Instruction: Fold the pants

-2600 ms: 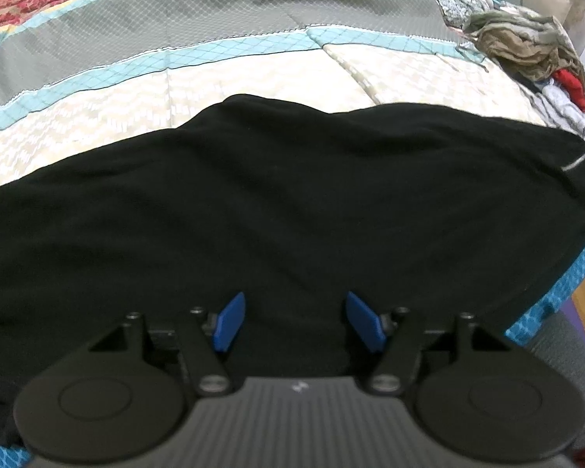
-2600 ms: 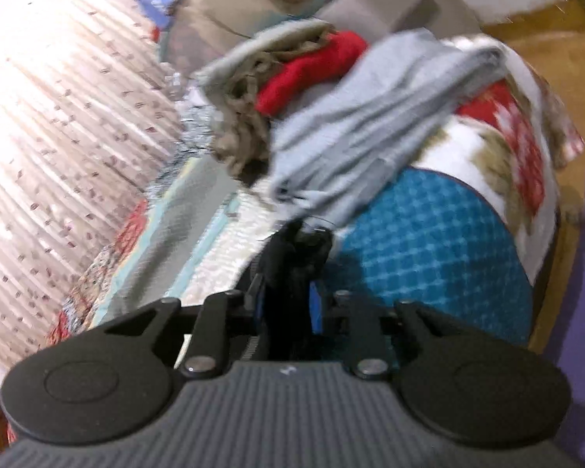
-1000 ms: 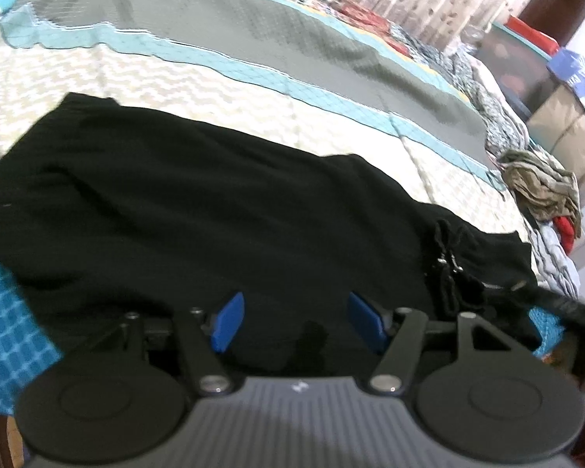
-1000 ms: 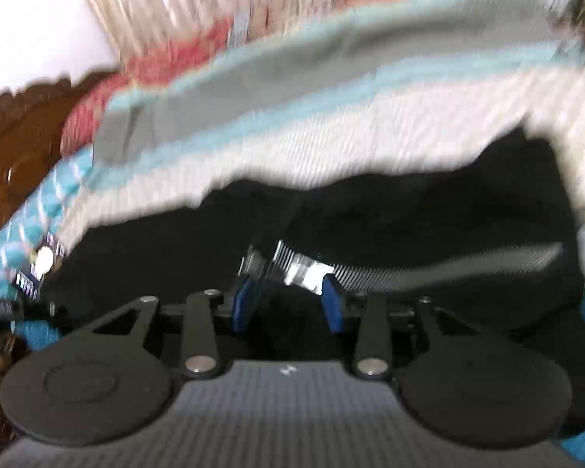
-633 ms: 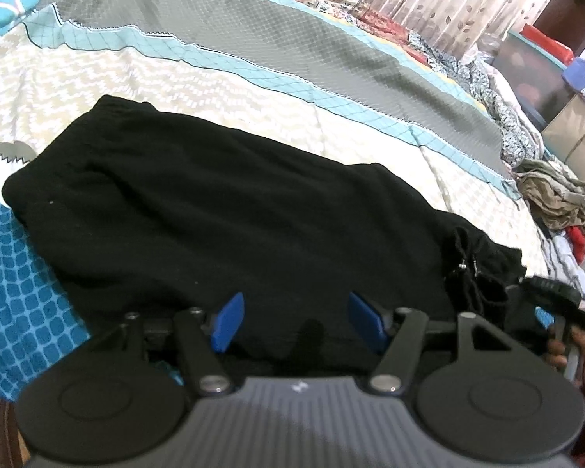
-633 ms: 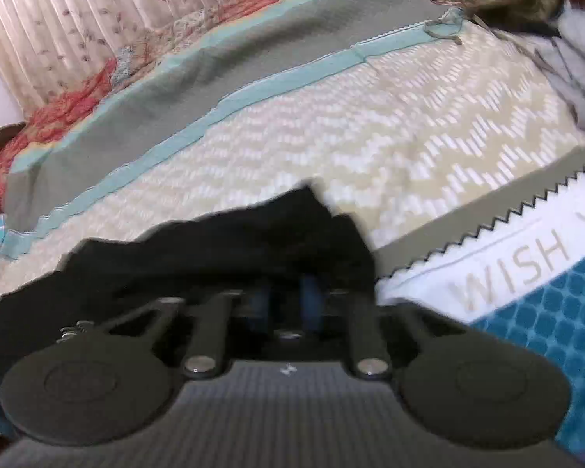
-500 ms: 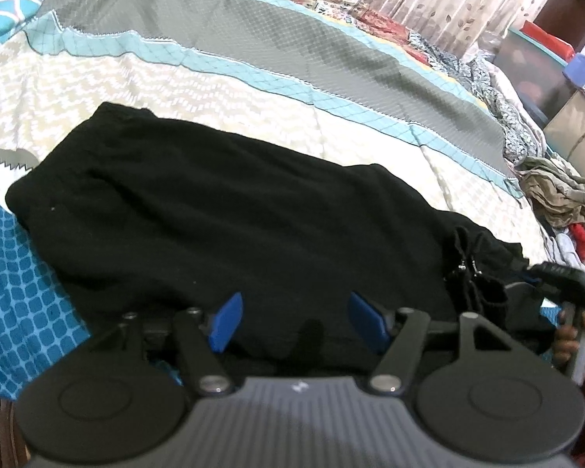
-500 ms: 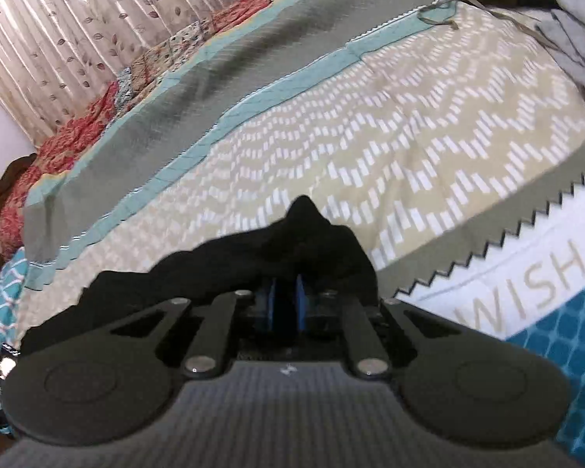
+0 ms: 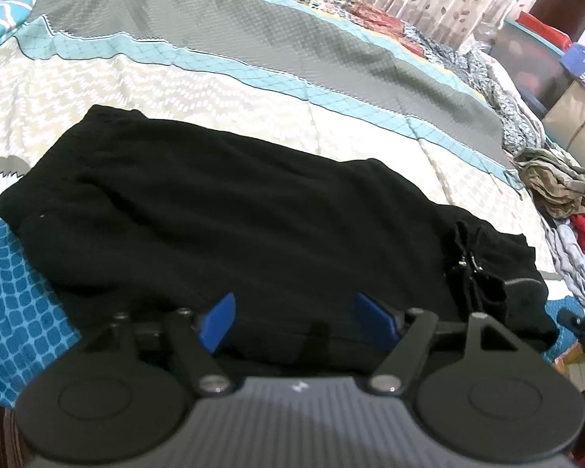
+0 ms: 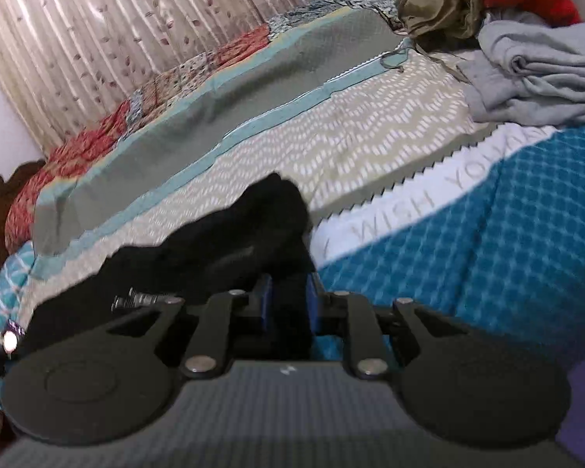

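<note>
The black pants (image 9: 253,214) lie folded lengthwise across the quilted bed (image 9: 331,89), with metal drawstring tips (image 9: 468,265) showing near their right end. My left gripper (image 9: 296,321) hovers over the near edge of the pants. Its jaws are opening, the blue pads (image 9: 218,319) stand wide apart, and neither one presses on the cloth. My right gripper (image 10: 288,302) is at the right end of the pants (image 10: 222,249). Its jaws are opening a little, and black cloth fills the gap between its pads (image 10: 263,304). The right gripper (image 9: 581,325) also shows at the edge of the left wrist view.
A heap of olive, red and grey clothes (image 10: 526,58) lies at the far right of the bed, also visible as a clothes heap (image 9: 557,191) in the left wrist view. The blue patterned bedspread (image 10: 507,241) hangs over the near edge. A curtain (image 10: 97,39) runs behind the bed.
My right gripper closed on the right end of the pants, then drew back to the right. Its pads now stand slightly wider apart. My left gripper stayed in place and its pads spread a little.
</note>
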Demonstrator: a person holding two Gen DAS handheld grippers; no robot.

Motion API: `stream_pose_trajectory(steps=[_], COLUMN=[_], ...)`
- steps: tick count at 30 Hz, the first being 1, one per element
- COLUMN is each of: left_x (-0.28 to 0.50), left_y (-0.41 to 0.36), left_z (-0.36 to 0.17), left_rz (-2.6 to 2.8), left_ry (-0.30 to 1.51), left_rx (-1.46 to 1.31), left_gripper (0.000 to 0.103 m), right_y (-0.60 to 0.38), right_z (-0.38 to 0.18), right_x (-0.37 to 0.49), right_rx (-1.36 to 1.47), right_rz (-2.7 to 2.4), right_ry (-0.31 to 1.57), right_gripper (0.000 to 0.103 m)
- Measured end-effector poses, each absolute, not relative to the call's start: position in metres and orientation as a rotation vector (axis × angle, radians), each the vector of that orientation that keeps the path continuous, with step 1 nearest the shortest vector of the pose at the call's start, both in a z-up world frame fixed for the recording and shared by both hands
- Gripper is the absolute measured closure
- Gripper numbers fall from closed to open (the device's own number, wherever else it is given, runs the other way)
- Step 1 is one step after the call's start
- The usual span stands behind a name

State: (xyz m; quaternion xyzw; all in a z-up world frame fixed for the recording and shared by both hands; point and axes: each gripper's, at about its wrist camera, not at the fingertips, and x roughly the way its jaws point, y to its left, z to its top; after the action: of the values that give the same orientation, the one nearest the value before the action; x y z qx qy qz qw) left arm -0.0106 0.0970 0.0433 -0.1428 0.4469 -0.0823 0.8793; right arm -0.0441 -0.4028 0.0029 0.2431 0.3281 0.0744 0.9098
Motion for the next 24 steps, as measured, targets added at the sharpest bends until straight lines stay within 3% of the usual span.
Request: stream_pose_trajectory(steps=[9,11,12,20,24], left_x=[-0.009,-0.011,-0.011,-0.006,-0.005], left_y=[0.094,0.094,0.094,0.098,0.096], left_z=[0.042,0.041,0.041,0.037,0.038], left_rz=[-0.186,-0.19,-0.191,-0.195,-0.204], left_ry=[0.934,0.936,0.937,0.941,0.943], left_rx=[-0.298,-0.292,-0.29,-0.302,-0.287], left_gripper=[0.031,0.03,0.03,0.03,0.03], right_y=[-0.33,-0.327,-0.327,-0.362,-0.355], right_z=[-0.003,-0.009,-0.011,-0.019,-0.027], right_x=[-0.057,-0.051,-0.049,-0.077,-0.079], right_rx=[-0.119,-0.14,-0.148,0.048,-0.003], right_rz=[0.149,0.136,0.117,0.028,0.046], right_ry=[0.65,0.642,0.648,0.715,0.759], right_gripper=[0.074,0.076,0.095,0.095,0.086])
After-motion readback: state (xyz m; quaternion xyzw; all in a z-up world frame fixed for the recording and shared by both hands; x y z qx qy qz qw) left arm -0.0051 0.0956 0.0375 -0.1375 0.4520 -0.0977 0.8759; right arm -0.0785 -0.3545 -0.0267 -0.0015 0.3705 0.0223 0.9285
